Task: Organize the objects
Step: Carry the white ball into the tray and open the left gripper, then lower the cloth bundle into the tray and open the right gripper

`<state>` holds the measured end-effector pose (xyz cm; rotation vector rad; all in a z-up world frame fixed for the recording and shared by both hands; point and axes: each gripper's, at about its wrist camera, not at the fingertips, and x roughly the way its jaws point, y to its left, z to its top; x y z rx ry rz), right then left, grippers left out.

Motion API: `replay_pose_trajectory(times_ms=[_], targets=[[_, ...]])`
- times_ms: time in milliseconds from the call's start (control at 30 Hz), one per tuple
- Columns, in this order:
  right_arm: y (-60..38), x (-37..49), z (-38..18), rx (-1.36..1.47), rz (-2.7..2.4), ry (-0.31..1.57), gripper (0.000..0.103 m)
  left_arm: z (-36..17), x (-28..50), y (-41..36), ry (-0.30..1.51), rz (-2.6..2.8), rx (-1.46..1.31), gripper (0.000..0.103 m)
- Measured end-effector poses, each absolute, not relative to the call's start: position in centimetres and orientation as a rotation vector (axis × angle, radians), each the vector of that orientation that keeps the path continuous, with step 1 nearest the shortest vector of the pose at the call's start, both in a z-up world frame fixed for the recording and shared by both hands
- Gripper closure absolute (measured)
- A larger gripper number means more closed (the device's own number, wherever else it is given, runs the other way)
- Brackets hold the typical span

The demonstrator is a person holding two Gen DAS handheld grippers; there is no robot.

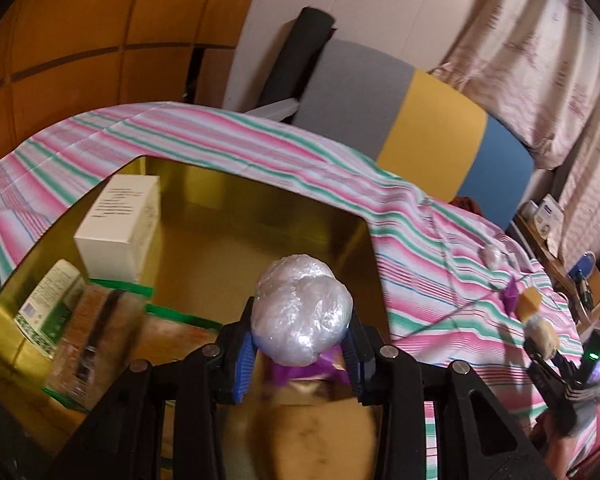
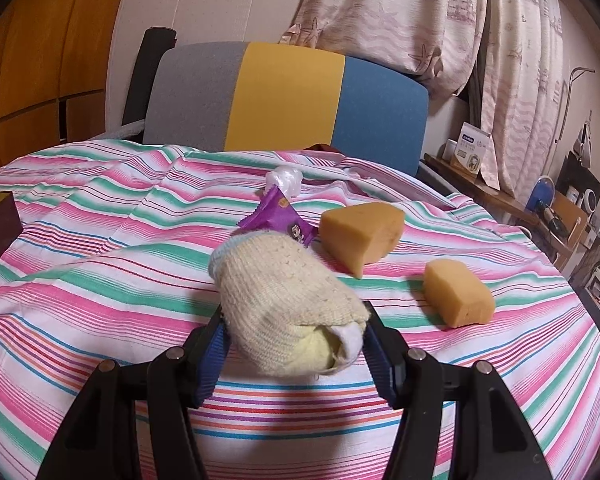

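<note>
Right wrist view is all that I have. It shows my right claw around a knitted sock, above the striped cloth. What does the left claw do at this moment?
Observer: The left claw is shut on a white plastic-wrapped ball.
Operator: Is it above the cloth too?
Observer: No, it is above an open gold box.
Operator: Is something already in that box?
Observer: Yes. A white carton stands at its left side, and a green and white packet lies nearer to the camera.
</note>
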<state>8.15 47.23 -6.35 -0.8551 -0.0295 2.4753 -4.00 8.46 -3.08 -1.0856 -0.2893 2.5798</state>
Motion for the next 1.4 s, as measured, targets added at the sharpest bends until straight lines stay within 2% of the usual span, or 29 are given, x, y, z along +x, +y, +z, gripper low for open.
replay_pose_trajectory(times_ms=[167,400,467,533,600,667,833,1200,1400], targets=[[46.8,8.2,-6.3,-0.851,2.48,-0.051,0.041,-4.0,-5.8,6.9,-0.279,2.592,-1.176,0.065],[46.5,7.8,-6.4,-0.866,2.477,-0.078,0.041,-4.9,-7.5,4.2,-0.353,2.621,-1.26,0.064],[46.4,7.7,-6.5,-0.873,2.475,-0.086,0.041,-4.9,-7.6,3.7,-0.359,2.63,-1.261,0.058],[46.3,7.6,-6.4,-0.877,2.474,-0.094,0.041,-4.8,-7.6,3.2,-0.385,2.636,-1.26,0.037],[46.2,7.5,-6.5,-0.882,2.473,-0.106,0.041,-4.7,-7.3,2.6,-0.425,2.649,-1.25,0.029],[46.0,7.4,-6.6,-0.884,2.473,-0.114,0.041,-4.6,-6.8,2.3,-0.442,2.651,-1.23,0.029],[45.8,7.3,-6.6,-0.887,2.479,-0.129,0.041,-4.2,-4.9,3.1,-0.386,2.674,-1.168,0.013],[43.4,7.3,-5.7,-0.933,2.57,-0.21,0.041,-3.8,-0.2,4.2,-0.246,2.673,-1.059,0.003],[38.6,7.4,-2.9,-0.922,2.774,-0.111,0.041,-4.0,0.9,3.4,-0.28,2.653,-1.071,0.0]])
